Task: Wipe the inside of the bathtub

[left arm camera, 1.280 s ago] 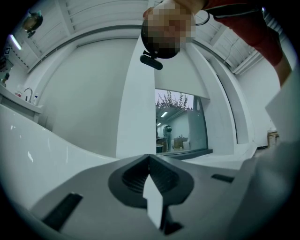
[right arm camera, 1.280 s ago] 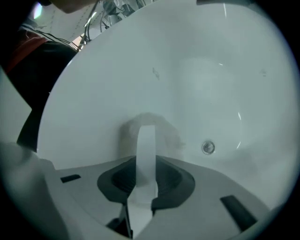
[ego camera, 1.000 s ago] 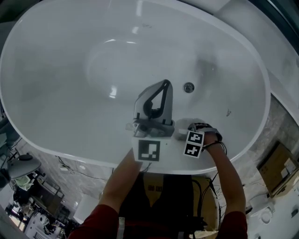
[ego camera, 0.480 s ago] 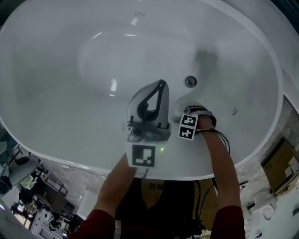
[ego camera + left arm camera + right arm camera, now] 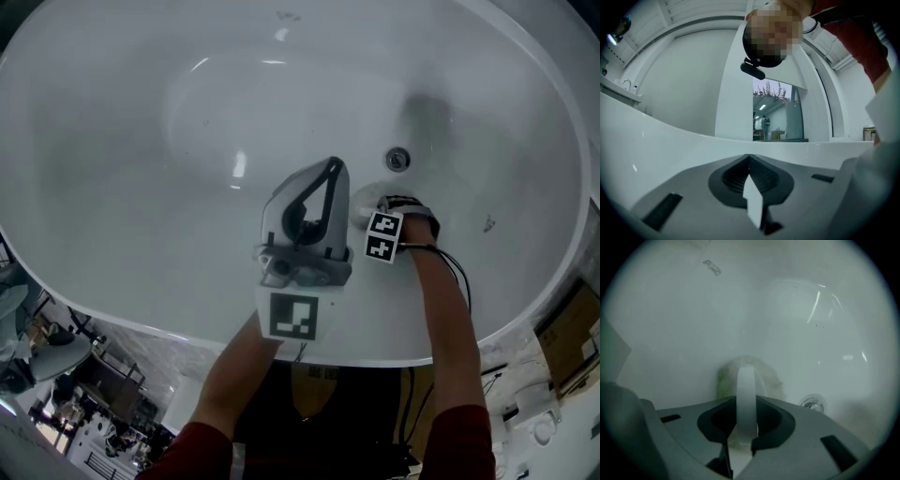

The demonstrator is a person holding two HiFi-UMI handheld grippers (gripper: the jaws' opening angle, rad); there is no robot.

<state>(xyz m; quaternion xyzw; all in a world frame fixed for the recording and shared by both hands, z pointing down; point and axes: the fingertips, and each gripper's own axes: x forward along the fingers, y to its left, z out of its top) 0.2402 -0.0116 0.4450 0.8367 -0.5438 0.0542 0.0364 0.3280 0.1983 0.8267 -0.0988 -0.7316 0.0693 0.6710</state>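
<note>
Location entry: you are in a workshop-like test space, with a freestanding bathtub [image 5: 112,141], cardboard box [image 5: 577,333], loose cables [image 5: 412,412] and cluttered gear [image 5: 56,375].

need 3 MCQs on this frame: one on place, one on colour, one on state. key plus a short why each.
1. Where is the drain?
A. on the rim
B. inside the bathtub, near the cloth
C. on the floor outside

2. What colour is the bathtub?
A. black
B. blue
C. white

3. How is the left gripper?
A. shut, empty
B. wide open
C. shut on the cloth

Key:
1 B: the drain sits on the inner surface just past the cloth that the right gripper clamps.
2 C: the whole basin is white.
3 A: its jaws meet with nothing between them.
</note>
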